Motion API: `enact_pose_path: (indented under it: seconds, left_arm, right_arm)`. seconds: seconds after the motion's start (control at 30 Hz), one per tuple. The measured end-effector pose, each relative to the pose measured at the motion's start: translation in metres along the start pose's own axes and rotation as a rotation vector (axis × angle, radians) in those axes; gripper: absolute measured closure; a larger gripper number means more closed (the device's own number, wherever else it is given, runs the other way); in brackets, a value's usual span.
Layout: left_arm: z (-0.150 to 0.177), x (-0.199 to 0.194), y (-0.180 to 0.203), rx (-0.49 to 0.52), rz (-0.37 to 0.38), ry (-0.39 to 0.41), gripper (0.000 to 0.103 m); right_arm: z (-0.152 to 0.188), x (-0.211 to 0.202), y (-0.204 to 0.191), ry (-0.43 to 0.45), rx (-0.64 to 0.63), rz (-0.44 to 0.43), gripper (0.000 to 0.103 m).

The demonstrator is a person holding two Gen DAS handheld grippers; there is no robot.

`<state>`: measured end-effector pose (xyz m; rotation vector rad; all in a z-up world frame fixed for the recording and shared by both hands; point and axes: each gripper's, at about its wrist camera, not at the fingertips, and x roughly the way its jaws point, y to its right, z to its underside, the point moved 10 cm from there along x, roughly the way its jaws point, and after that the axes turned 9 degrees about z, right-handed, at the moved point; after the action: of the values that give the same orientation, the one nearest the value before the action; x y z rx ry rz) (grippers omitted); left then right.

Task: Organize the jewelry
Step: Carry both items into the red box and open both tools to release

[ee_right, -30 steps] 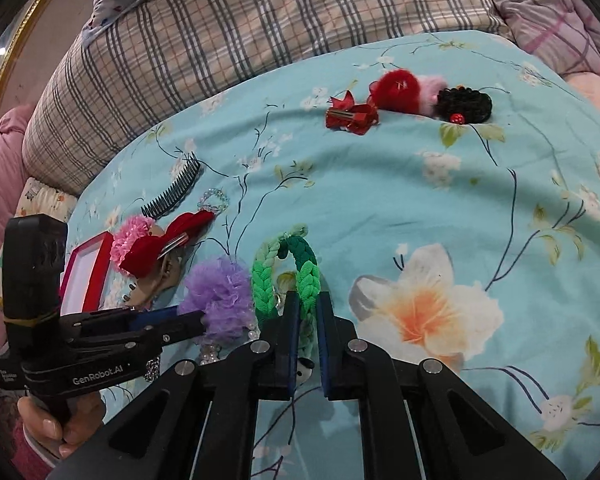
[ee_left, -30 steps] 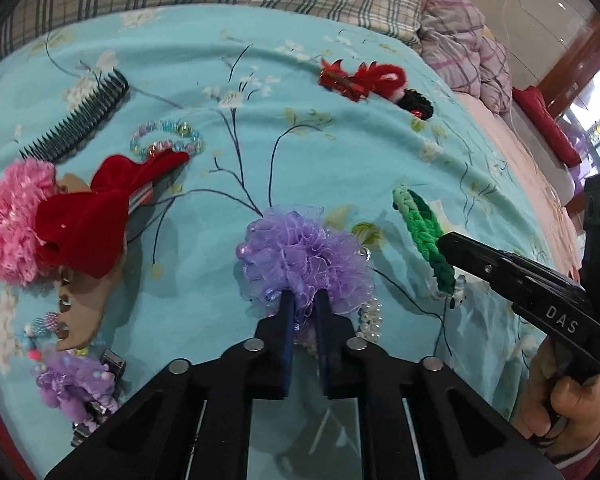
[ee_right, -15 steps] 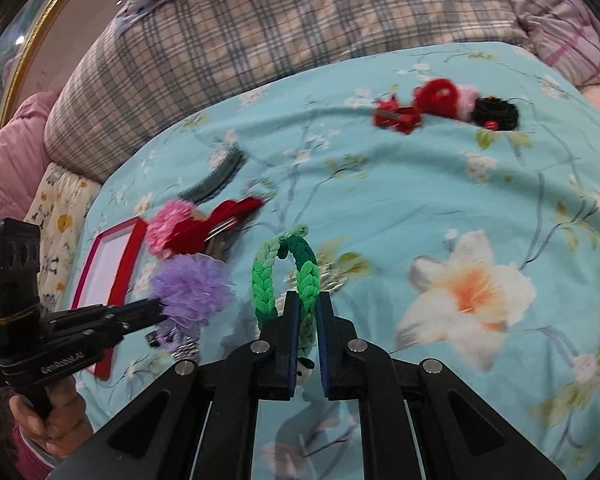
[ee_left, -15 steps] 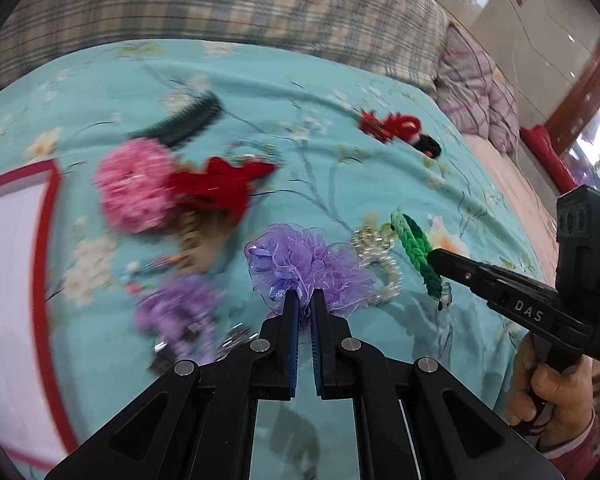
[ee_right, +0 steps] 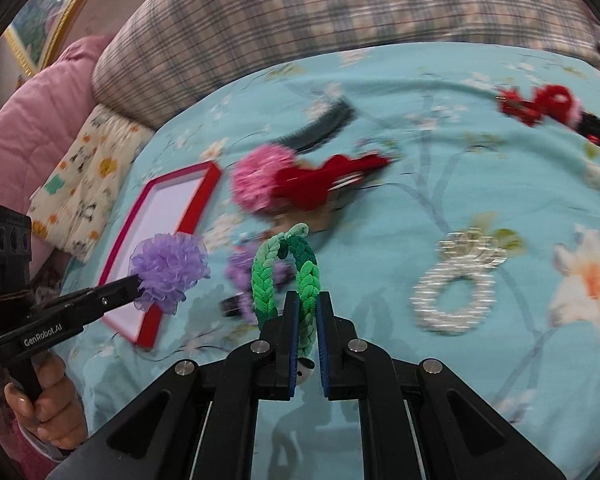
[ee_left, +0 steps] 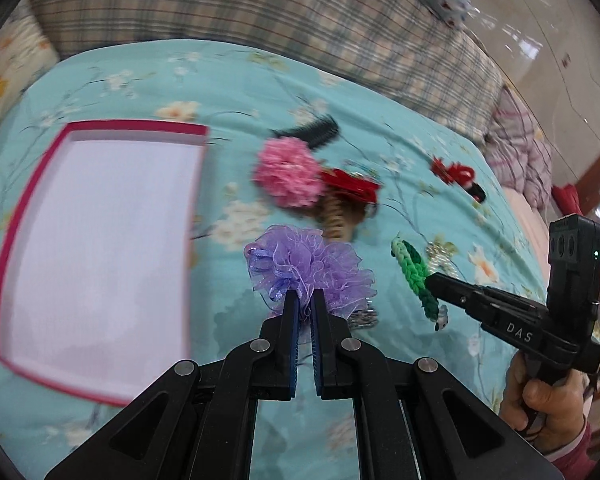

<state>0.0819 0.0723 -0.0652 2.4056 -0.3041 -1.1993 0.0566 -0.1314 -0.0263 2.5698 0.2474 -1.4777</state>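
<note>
Spread over a turquoise floral bedsheet (ee_left: 148, 76) below plaid pillows: a shallow red-rimmed white-lined box (ee_left: 72, 130), open side up, off to the left of both held pieces. Pinched at the base in the nearly closed left gripper (ee_left: 305, 300): a frilly purple organza scrunchie (ee_left: 306, 266), lifted off the sheet, just right of the box's near edge and so nearer it. Clamped in the narrow right gripper (ee_right: 305, 312): a braided green hair loop (ee_right: 286, 272), upright, farther right, probably second to drop.
</note>
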Motion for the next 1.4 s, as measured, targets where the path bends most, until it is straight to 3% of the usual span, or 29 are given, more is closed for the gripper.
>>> enact_pose_path:
  seconds: [0.4, 0.77, 1.0, 1.23, 1.4]
  left_arm:
    - [0.019, -0.085, -0.081, -0.136, -0.130, 0.087, 0.099]
    - [0.036, -0.102, -0.127, -0.249, -0.190, 0.104, 0.098]
    - [0.041, -0.087, -0.141, -0.286, -0.190, 0.067, 0.098]
    - [0.036, -0.062, -0.146, -0.280, -0.167, 0.029, 0.097]
    - [0.036, -0.048, -0.149, -0.264, -0.175, 0.002, 0.096]
  right_arm:
    - [0.002, 0.035, -0.139, -0.041, -0.155, -0.162, 0.096]
    - [0.020, 0.082, -0.224, -0.125, -0.241, -0.232, 0.096]
    - [0.037, 0.115, -0.222, -0.204, -0.305, -0.168, 0.096]
    - [0.024, 0.116, -0.186, -0.178, -0.344, -0.041, 0.096]
    - [0.022, 0.116, -0.178, -0.202, -0.306, -0.076, 0.094]
